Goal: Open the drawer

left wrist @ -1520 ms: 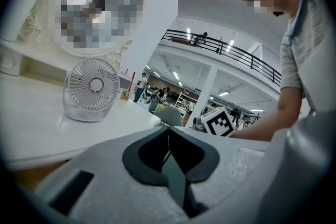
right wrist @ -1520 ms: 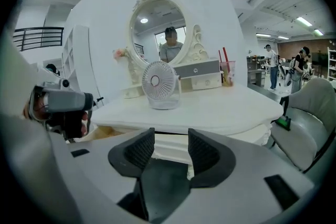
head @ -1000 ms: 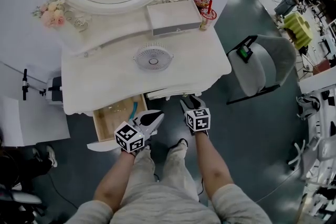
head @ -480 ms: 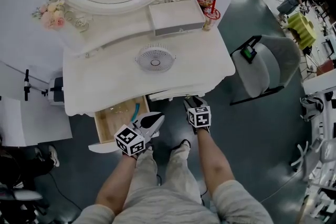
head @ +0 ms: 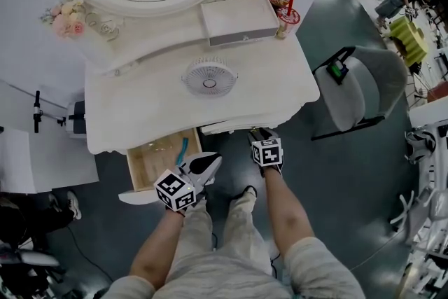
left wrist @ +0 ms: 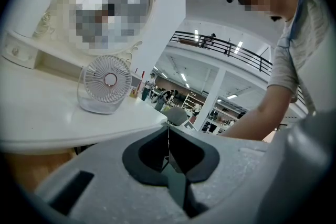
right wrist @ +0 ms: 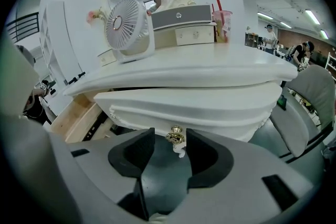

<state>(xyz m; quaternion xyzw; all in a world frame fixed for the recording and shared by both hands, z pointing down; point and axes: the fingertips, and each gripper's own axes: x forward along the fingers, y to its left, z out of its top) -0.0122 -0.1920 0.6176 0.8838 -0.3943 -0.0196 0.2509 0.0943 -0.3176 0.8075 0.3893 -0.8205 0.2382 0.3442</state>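
The right tool (right wrist: 170, 135) is released. Its two jaws stand apart, one on each side of the small brass knob (right wrist: 176, 136) of the drawer (right wrist: 189, 107), and they do not press on it. The white front of this drawer shows just under the front edge of the tabletop (head: 140, 108), near the middle. The left tool (head: 210, 162) is clenched, with nothing between its jaws. It hangs beside a second drawer (head: 133, 168), which is pulled out under the front left corner. A fan (head: 208, 77) stands at the middle of the tabletop.

left gripper (head: 208, 162): jaws together, angled forward-right | right gripper (head: 260, 134): jaws apart, pointing forward
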